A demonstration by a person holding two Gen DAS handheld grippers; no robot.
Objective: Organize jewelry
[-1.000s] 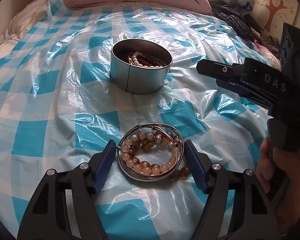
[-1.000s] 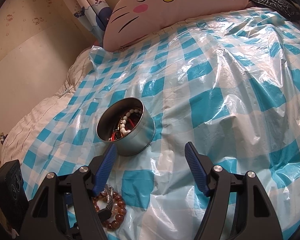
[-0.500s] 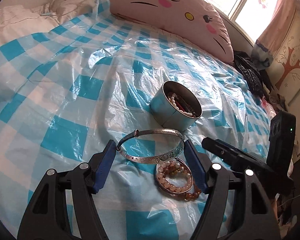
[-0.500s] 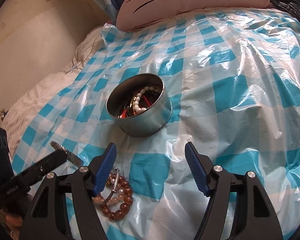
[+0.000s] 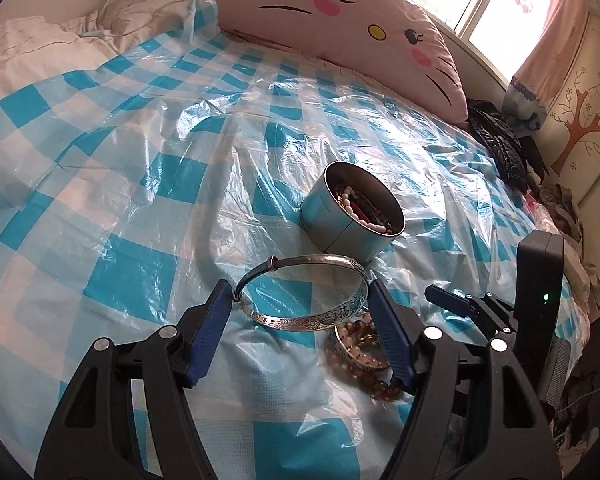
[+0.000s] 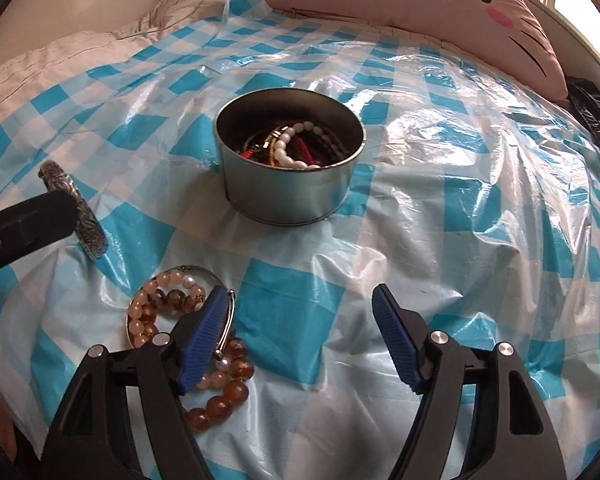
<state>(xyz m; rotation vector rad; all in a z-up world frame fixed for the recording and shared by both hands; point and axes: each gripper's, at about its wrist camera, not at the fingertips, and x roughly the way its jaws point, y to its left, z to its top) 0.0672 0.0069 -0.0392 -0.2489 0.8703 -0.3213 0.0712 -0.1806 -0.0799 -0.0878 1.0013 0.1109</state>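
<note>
My left gripper (image 5: 300,304) is shut on an engraved silver bangle (image 5: 312,318) and holds it flat above the bed; the bangle also shows in the right wrist view (image 6: 82,210). A round metal tin (image 5: 350,220) with several bracelets inside stands beyond it, and in the right wrist view (image 6: 288,196) it is centred. A pile of amber and pink bead bracelets (image 6: 172,316) with a thin silver ring lies on the sheet; it shows in the left wrist view (image 5: 360,344) under the right finger. My right gripper (image 6: 304,332) is open and empty, its left finger over the beads.
A blue-and-white checked plastic sheet (image 6: 480,220) covers the bed. A pink cat-face pillow (image 5: 340,12) lies at the far side. Dark clothes (image 5: 500,148) are heaped at the right edge. White bedding (image 6: 60,64) is at the left.
My left gripper has closed on the silver bangle and lifted it off the bead pile, swinging left. My right gripper has come closer to the tin and the beads.
</note>
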